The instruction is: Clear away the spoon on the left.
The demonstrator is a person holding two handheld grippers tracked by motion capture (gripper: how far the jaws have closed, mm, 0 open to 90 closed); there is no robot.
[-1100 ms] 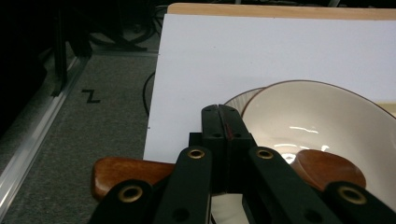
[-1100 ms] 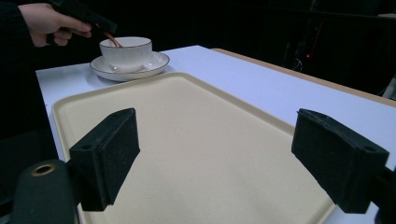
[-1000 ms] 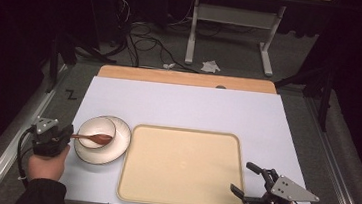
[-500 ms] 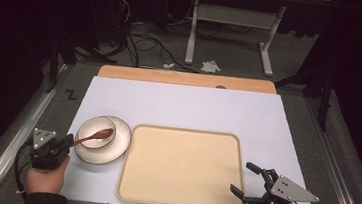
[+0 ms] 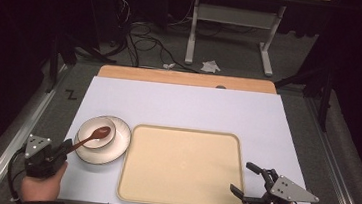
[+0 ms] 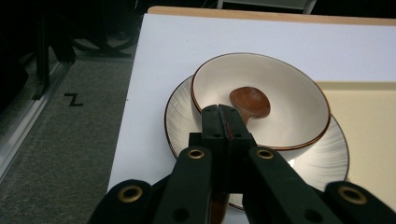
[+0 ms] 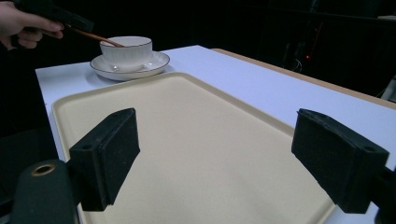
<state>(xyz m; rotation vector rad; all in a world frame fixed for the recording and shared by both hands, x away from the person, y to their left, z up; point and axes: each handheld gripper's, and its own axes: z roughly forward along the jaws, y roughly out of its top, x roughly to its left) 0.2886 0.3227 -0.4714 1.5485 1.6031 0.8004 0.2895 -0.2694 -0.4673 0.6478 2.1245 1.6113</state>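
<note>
So far the spoon point(image 5: 91, 137) is only partly lifted: the left gripper point(image 5: 64, 150) has its jaws pinched tight on the handle, while the spoon's brown head rests inside the bowl point(image 5: 96, 132). That bowl sits on a saucer point(image 5: 114, 148), just left of the tray point(image 5: 182, 167), the landmark in the middle of the worktop point(image 5: 183, 107). In the left gripper view the handle runs between the pressed-together jaws and the head lies on the bowl's floor. To the tray's right near corner, the right gripper point(image 5: 250, 185) hovers with jaws spread wide, holding nothing. By my judgement the grasp is done; taking the spoon out and setting it down, perhaps on the bare tray, remains.
</note>
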